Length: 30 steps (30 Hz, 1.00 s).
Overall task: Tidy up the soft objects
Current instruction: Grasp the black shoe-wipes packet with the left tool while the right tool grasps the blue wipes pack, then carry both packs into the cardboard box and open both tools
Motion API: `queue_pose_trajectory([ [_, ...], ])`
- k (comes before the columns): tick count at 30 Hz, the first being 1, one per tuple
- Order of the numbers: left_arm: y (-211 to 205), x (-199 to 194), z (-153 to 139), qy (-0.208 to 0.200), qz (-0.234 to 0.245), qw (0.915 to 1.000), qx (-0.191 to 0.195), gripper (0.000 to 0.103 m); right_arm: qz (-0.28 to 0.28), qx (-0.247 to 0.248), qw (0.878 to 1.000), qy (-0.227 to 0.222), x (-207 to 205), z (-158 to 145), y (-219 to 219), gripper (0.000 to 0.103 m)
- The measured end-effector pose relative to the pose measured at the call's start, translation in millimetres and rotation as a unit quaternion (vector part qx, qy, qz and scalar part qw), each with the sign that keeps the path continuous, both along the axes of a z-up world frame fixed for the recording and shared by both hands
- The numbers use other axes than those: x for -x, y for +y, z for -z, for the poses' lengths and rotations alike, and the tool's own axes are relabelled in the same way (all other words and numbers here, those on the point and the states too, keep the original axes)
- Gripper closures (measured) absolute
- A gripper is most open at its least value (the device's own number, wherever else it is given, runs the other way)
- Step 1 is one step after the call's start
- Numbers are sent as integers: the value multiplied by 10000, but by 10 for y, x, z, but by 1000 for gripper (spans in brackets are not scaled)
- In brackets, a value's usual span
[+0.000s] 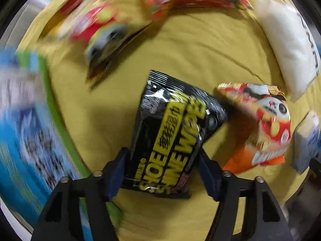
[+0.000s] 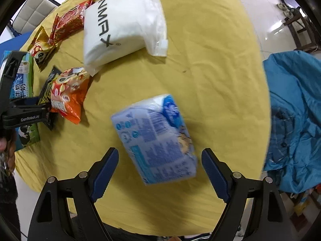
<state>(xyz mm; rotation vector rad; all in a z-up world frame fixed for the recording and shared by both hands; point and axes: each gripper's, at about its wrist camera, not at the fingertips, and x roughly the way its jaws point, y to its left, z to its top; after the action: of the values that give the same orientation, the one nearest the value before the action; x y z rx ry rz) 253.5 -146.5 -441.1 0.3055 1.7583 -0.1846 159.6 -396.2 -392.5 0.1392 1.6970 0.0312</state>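
On the yellow cloth-covered table (image 2: pixel 210 64), catalogued left to right.

Far left: blue and green milk carton box (image 2: pixel 24 80), cow picture, Chinese characters for milk legible.

Left gripper (image 1: pixel 161 172): fingers closed against both sides of a black glossy wipes pack (image 1: pixel 172 136), lettered in yellow "SHOE SHINE WIPES" with Chinese text beside it. The pack is pinched near its lower end; whether it is lifted or resting on the cloth cannot be told. The gripper body reads "GenRobot.AI" in the right wrist view.

Behind: gold and red panda snack bag (image 2: pixel 41 50) and red crinkled snack bag (image 2: pixel 70 23), touching. Their print is too small to read.

Beside the wipes pack, touching it: orange and red panda snack bag (image 2: pixel 69 94); lettering unreadable.

Centre rear: white soft zip pouch (image 2: pixel 122 24), black letters "XAMN" as they appear, possibly viewed upside down.

Centre front: pale blue plastic-wrapped tissue pack (image 2: pixel 156 138), barcode and small print too blurred to read. Right gripper (image 2: pixel 160 172): fingers spread wide, either side of the pack's near end, not touching it.

Far right: teal fabric heap (image 2: pixel 295 120), off the table.

Risks, as judged: the glossy pack may slip from an end-only pinch and knock the orange bag. Closing on the tissue pack off-centre may twist or squash it, since it sits askew between the fingers.
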Motion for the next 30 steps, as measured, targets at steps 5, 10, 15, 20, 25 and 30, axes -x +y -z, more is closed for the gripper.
queue_pose_trajectory([
  [5,164,369,-42,5,-936,9956,-101,46,-451,161,9988,-105,26,-123,32,16],
  [10,76,603,74,-140,-840,9963,-102,41,-756,443,9960,145,-134,119,124,16],
  [15,145,572,28,-261,-916,9954,4,49,-129,223,9992,306,-101,448,6,31],
  [20,193,515,-85,-490,-1070,9930,30,51,274,181,9993,182,56,401,-37,47],
  [25,144,638,-97,-695,-1203,9903,84,52,496,74,9987,77,263,386,-245,54],
  [30,214,872,-397,-1040,-1250,9863,281,52,711,-133,9973,-112,562,202,-323,56],
])
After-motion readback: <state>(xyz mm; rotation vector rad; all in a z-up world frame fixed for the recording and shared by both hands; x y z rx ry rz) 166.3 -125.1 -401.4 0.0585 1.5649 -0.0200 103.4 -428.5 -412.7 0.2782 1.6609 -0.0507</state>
